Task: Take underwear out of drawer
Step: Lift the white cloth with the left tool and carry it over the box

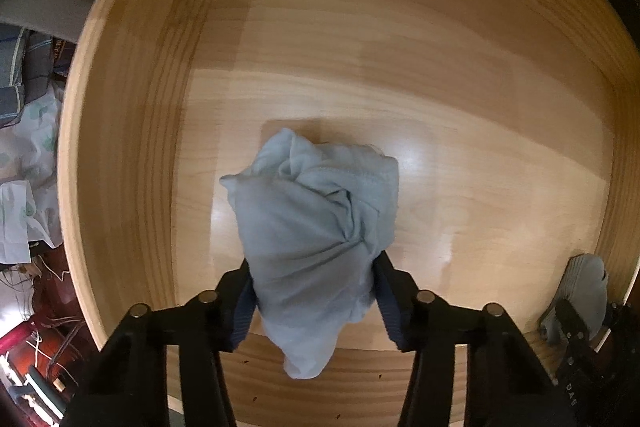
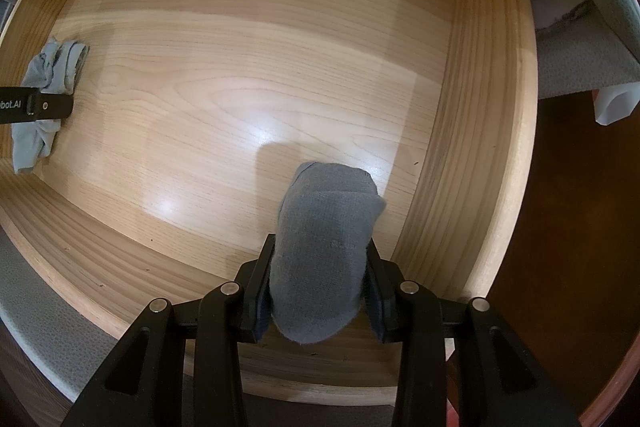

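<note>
A crumpled light blue piece of underwear hangs over the wooden drawer floor. My left gripper points down and is shut on it, both pads pressing into the cloth. In the right wrist view that same cloth and left gripper show at the far left. My right gripper is shut on a grey knitted sock-like bundle near the drawer's right wall. The grey bundle also shows at the lower right of the left wrist view.
The drawer floor shows bare wood, with wooden walls on every side. Beyond the left wall lie patterned fabrics and tangled cords. A grey padded surface lies past the right wall.
</note>
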The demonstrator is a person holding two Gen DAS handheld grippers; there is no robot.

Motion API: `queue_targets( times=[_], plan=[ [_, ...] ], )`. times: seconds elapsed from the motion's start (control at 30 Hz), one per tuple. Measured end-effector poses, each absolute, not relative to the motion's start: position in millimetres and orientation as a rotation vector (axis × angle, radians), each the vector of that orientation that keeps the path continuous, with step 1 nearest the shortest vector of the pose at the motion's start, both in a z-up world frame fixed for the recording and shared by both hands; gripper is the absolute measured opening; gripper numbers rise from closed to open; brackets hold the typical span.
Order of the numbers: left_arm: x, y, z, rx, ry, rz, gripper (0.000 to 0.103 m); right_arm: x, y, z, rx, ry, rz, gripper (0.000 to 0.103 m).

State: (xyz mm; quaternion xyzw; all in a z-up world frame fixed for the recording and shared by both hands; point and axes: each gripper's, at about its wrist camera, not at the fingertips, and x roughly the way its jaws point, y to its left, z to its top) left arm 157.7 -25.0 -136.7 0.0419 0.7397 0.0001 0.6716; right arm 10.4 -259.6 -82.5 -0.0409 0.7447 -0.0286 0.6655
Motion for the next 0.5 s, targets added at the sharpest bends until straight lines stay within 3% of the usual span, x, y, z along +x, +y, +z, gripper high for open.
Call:
queue_targets(
  times=[0.5],
  plan=[
    [141.8, -34.8, -91.5, 0.096, 1.597, -0.078, 0.047, 10.7, -261.7, -83.5, -0.093, 1.680, -0.061, 0.035]
  ],
)
